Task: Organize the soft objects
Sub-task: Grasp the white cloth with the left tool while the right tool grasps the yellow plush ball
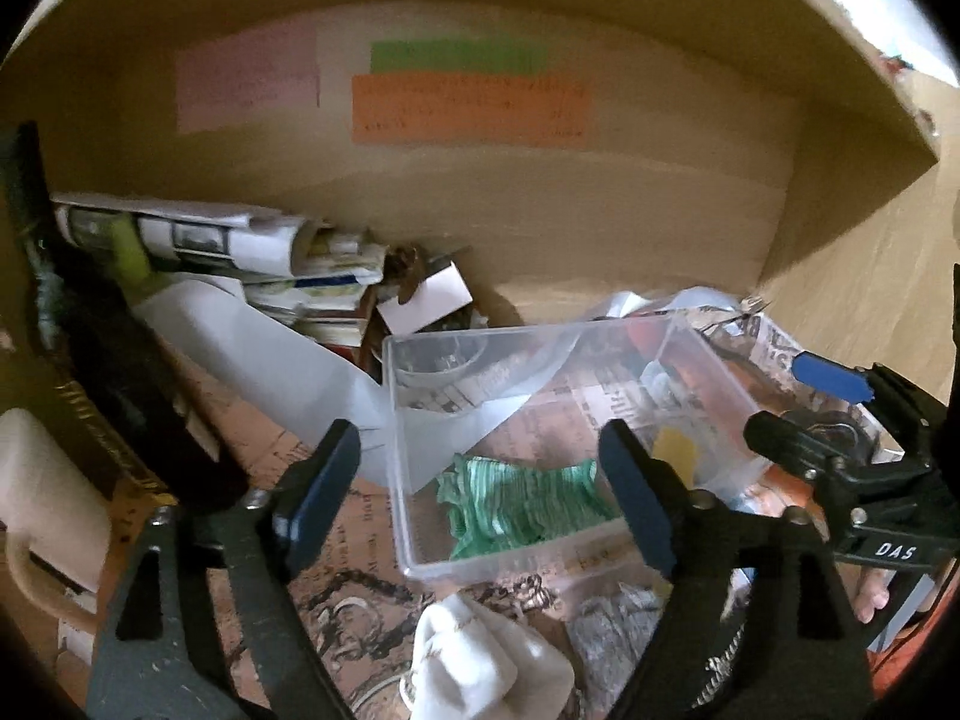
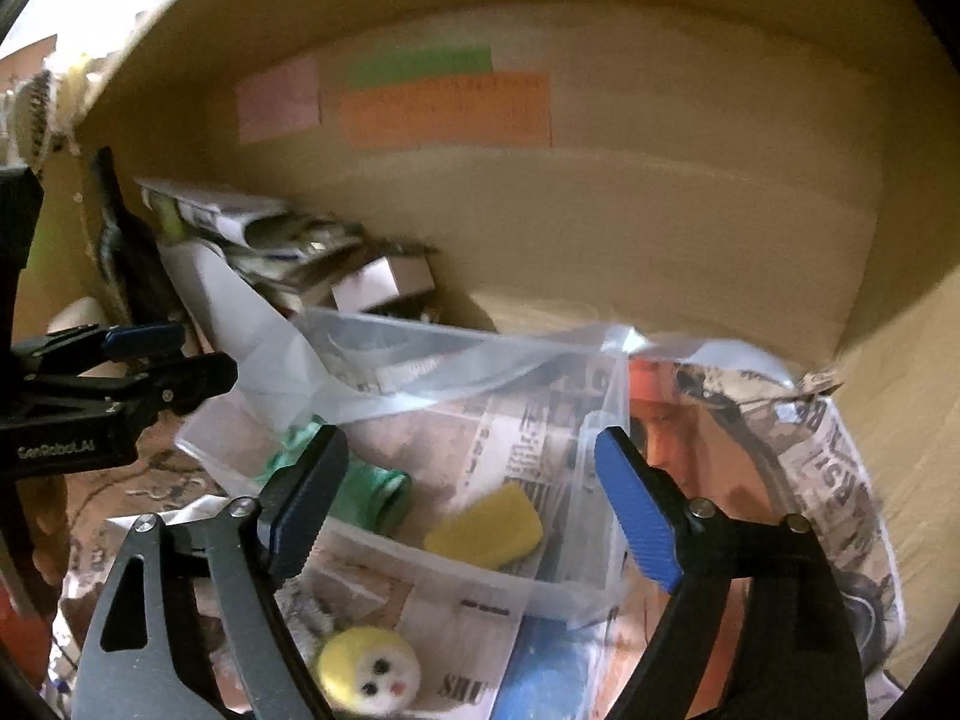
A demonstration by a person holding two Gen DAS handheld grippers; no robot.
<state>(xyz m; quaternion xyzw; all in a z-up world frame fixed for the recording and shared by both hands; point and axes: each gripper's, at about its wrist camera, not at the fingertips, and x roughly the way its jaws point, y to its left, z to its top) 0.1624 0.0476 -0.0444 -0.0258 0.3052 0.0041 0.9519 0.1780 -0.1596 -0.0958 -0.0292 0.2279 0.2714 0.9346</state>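
A clear plastic box (image 1: pixel 401 438) sits on newspaper and holds a green ribbed cloth (image 1: pixel 522 507) and a yellow sponge (image 1: pixel 675 449). In the right wrist view the box (image 2: pixel 564 591) holds the green cloth (image 2: pixel 366 489) and the yellow sponge (image 2: pixel 486 525). My left gripper (image 1: pixel 480 486) is open and empty just in front of the box. My right gripper (image 2: pixel 471 498) is open and empty above the box; it also shows in the left wrist view (image 1: pixel 798 396). A white soft cloth (image 1: pixel 480 660) lies below the left gripper. A yellow-and-white plush face (image 2: pixel 367 667) lies near the right gripper.
A cardboard wall (image 1: pixel 480 192) with pink, green and orange labels stands behind. Rolled papers (image 1: pixel 198 234), a white plastic sheet (image 1: pixel 270 354) and a small white box (image 1: pixel 426 297) are piled at back left. A blue item (image 2: pixel 540 678) lies on newspaper (image 2: pixel 828 468).
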